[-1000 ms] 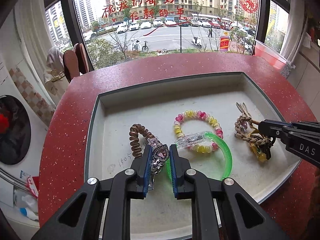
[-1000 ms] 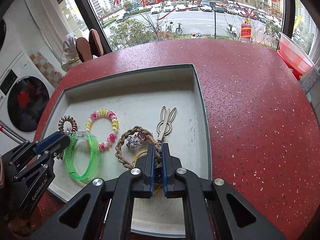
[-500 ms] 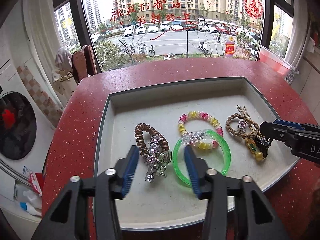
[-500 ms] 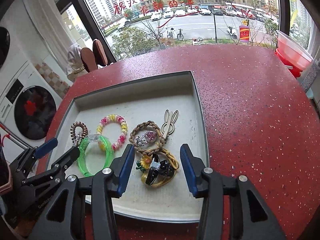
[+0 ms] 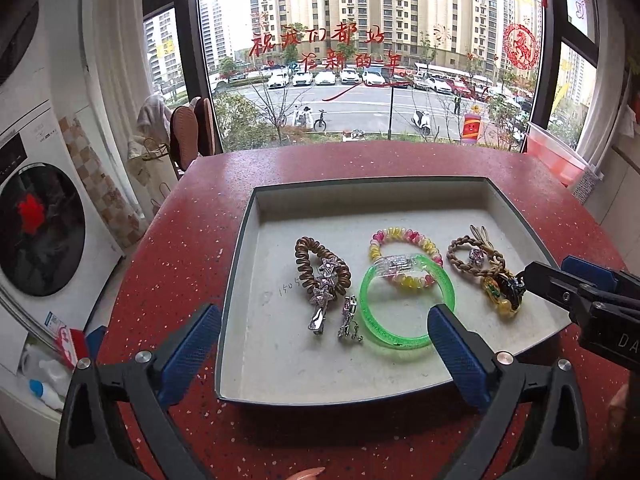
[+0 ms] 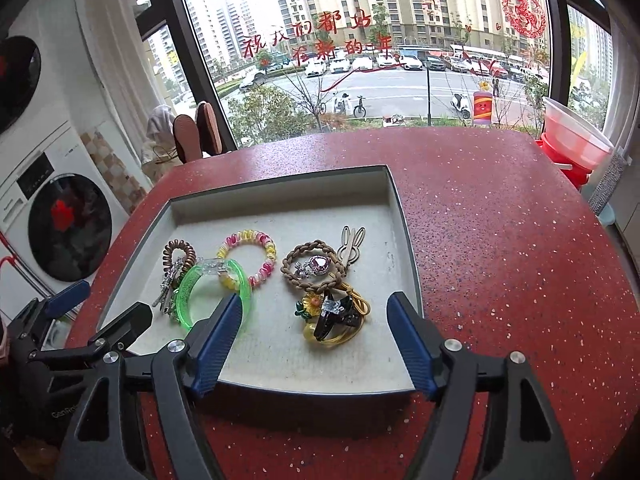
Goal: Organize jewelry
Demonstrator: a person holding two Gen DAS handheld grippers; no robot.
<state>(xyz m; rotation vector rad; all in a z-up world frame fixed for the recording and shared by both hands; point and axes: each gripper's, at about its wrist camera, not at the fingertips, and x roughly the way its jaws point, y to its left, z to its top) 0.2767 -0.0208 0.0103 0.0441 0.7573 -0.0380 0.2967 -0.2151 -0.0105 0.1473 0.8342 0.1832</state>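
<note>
- Grey square tray is set on speckled red counter.
- Translucent green bangle is overlapped by glossy pink-yellow beaded bracelet.
- Left gripper: spread wide, nothing held.
- Right gripper: jaws opening, nothing gripped.

green bangle partly behind gripper finger, washing machine cropped

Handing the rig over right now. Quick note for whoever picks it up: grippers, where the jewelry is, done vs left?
Left gripper: open, empty, above the tray's near edge.
Right gripper: jaws opening, nothing between them.
All jewelry lies in the grey tray: brown coil tie with silver clips, green bangle overlapping the pink-yellow bracelet, braided tie, yellow-black charm bundle, rabbit clip.
Done: nothing visible outside the tray.
Left: possibly untangling overlaps.
</note>
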